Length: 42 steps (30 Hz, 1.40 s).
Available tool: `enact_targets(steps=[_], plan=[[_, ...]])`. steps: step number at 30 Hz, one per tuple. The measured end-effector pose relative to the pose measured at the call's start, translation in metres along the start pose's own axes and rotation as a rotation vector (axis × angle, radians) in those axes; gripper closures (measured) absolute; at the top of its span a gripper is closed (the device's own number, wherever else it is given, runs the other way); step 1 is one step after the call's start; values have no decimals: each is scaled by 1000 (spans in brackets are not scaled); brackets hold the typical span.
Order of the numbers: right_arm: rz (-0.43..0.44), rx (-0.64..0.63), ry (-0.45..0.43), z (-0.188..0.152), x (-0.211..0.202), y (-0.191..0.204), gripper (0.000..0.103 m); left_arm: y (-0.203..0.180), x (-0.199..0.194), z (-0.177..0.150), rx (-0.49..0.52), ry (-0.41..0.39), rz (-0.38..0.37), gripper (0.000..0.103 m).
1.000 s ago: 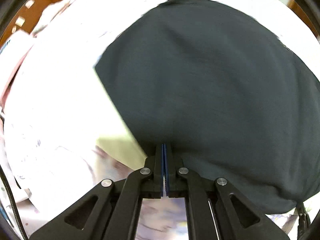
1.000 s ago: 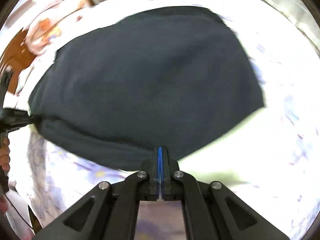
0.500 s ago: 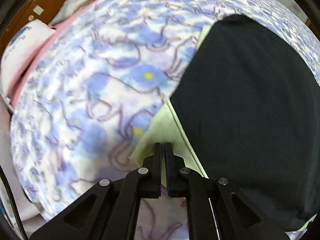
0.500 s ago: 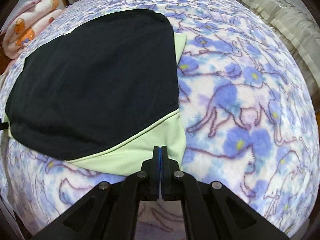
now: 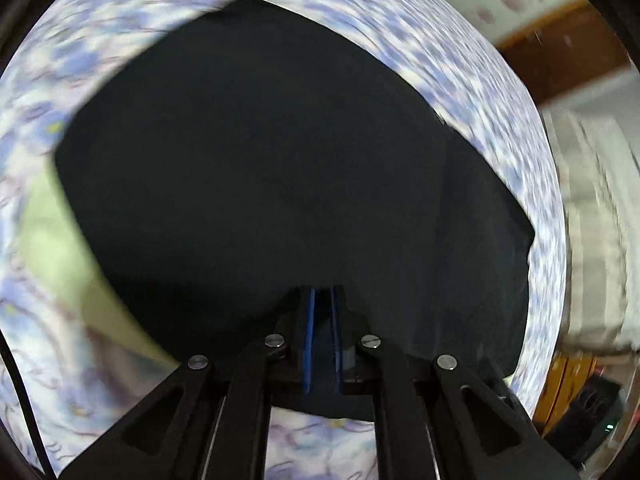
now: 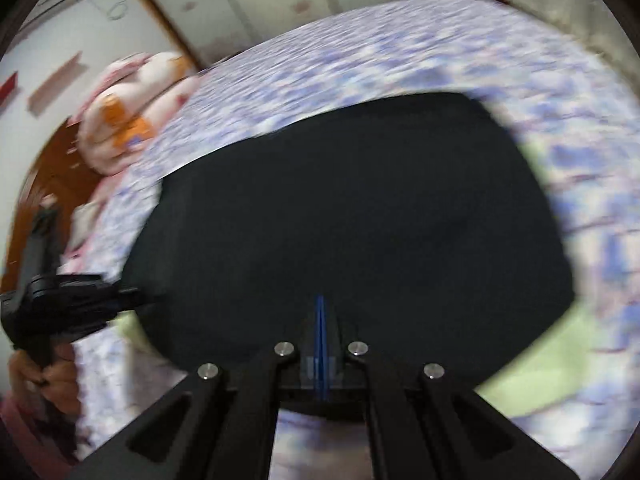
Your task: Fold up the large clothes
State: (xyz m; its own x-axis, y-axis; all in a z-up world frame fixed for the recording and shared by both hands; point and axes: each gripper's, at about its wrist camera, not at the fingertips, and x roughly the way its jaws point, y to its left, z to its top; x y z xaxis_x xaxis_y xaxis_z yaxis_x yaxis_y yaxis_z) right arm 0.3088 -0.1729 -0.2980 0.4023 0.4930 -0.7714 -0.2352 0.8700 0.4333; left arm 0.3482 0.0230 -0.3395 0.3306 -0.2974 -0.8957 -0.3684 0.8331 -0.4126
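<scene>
Both views are smeared with motion blur. The black garment (image 5: 280, 168) lies spread across the flowered blanket (image 5: 460, 72) on the bed, its pale green layer (image 5: 52, 248) peeking out at the side. The left gripper (image 5: 323, 304) has its jaws almost together, a sliver of gap between the blue pads, with the near hem of the garment between them. The right gripper (image 6: 320, 312) is pressed tight, pinching the same near hem. In the right view, a hand (image 6: 48, 376) shows at the edge, and a pink and orange bundle (image 6: 128, 120) sits on the far corner.
</scene>
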Motion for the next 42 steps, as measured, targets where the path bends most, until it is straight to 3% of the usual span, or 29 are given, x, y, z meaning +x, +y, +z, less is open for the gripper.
enact_targets(steps=[3, 5, 7, 11, 18, 21, 28, 32, 35, 38, 42], plan=[[52, -74, 53, -4, 29, 27, 103, -22, 18, 1, 77, 12, 51, 99], [33, -111, 80, -5, 47, 36, 103, -31, 25, 2, 114, 1, 98, 99], [21, -99, 81, -2, 58, 38, 103, -31, 26, 5, 108, -14, 101, 99], [35, -65, 10, 26, 67, 26, 103, -27, 28, 31, 79, -64, 89, 99], [-42, -40, -81, 91, 84, -14, 103, -30, 41, 92, 96, -148, 184, 99], [-40, -21, -78, 110, 88, -36, 103, -18, 46, 115, 34, -157, 235, 99], [-224, -1, -117, 111, 65, -92, 103, 25, 42, 145, -58, -202, 295, 99], [-392, 71, -135, 105, 40, -136, 103, 51, 39, 157, -52, -218, 448, 99], [-436, 189, -180, 97, 15, -170, 103, 78, 26, 161, -75, -227, 482, 99], [-619, 194, -178, 96, -2, -181, 103, 88, 18, 167, -66, -241, 551, 99], [-616, 305, -232, 92, -35, -187, 103, 98, -6, 165, -106, -262, 534, 99]])
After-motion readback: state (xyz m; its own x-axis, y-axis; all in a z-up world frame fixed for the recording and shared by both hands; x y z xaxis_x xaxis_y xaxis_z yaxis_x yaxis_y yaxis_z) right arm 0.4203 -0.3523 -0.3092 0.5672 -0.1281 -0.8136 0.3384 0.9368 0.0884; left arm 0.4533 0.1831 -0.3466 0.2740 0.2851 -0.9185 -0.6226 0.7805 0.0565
